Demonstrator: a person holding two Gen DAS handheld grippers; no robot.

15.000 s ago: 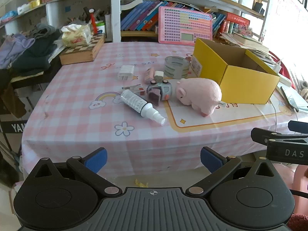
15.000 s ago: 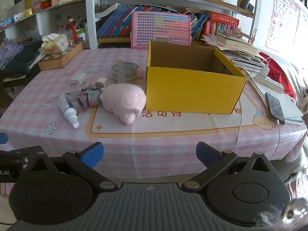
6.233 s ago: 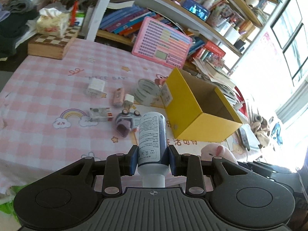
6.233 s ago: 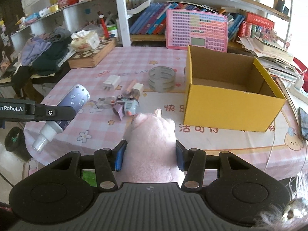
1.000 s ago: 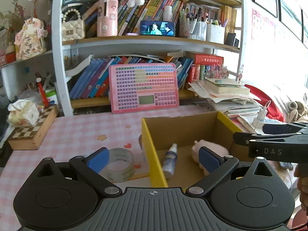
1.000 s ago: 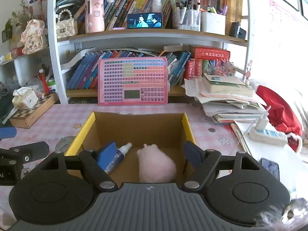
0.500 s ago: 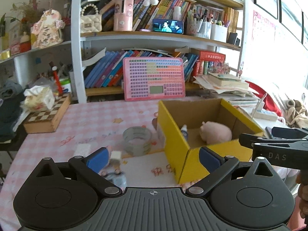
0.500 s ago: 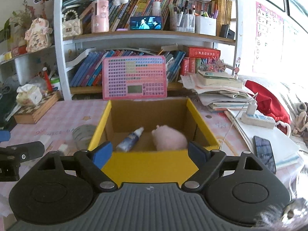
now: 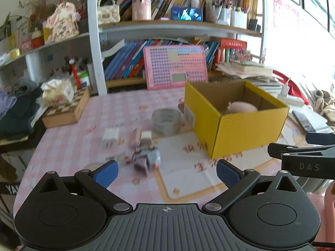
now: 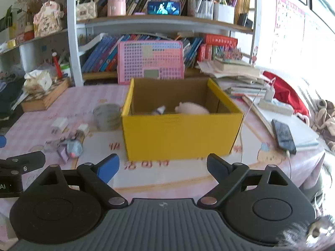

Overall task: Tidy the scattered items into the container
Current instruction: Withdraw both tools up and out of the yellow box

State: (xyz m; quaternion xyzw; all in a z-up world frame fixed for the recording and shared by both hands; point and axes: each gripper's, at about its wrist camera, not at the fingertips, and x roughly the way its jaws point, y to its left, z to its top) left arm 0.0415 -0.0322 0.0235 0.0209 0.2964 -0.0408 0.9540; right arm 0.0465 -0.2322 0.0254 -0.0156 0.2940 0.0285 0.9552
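Note:
The yellow box stands on the pink checked table. Inside it lie the pink plush pig and the white spray bottle. On the table left of the box lie a tape roll, a white charger, a small white plug, a pink stick beside it, and a grey-purple toy car. My left gripper is open and empty above the near table edge. My right gripper is open and empty, in front of the box.
A chessboard box with tissues sits at the table's back left. A pink keyboard toy leans on the bookshelf behind. A phone, books and a power strip lie right of the box. Dark clothes are piled far left.
Both grippers have pulled back from the box, toward the near table edge. The scattered items left of the box have come into view. Pig and bottle stay in the box.

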